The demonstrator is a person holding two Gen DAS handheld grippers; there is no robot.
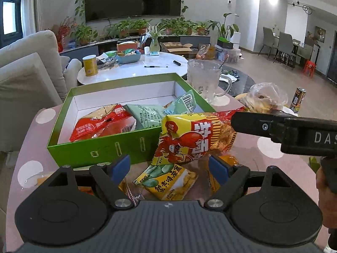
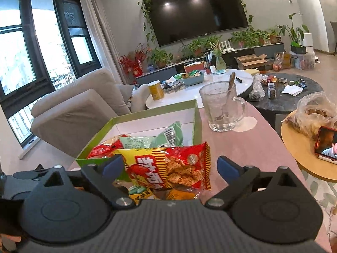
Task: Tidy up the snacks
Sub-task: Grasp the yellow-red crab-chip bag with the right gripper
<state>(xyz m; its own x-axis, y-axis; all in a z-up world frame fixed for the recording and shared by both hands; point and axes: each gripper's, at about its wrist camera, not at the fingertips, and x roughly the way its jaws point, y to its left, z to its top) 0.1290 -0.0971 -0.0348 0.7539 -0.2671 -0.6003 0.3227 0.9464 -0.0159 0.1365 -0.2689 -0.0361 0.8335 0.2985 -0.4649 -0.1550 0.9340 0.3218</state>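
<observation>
Green box point(image 1: 99, 150): stands open on the pink table point(image 1: 248, 154); you already have a red packet point(image 1: 101, 124) at its left and two pale green packets point(image 1: 147, 116) toward the middle and right. Roughly the far half of the box floor shows bare.
Left gripper point(image 1: 168, 166): jaws released, holding nothing — it hangs low over the loose packets in front of the box.
Yellow bean packet point(image 1: 166, 181): lies on the table just below the left jaws, not yet boxed. Orange wrappers beside it are partly hidden; their count cannot be told.
Lobster-print bag point(image 1: 189, 139): lifted and tilted against the box's near right corner, not yet inside.
Right gripper point(image 2: 170, 164): its jaws look released in the right wrist view, yet in the left wrist view its tip meets the bag's end — grip cannot be told.
Progress: judged about half done.
</observation>
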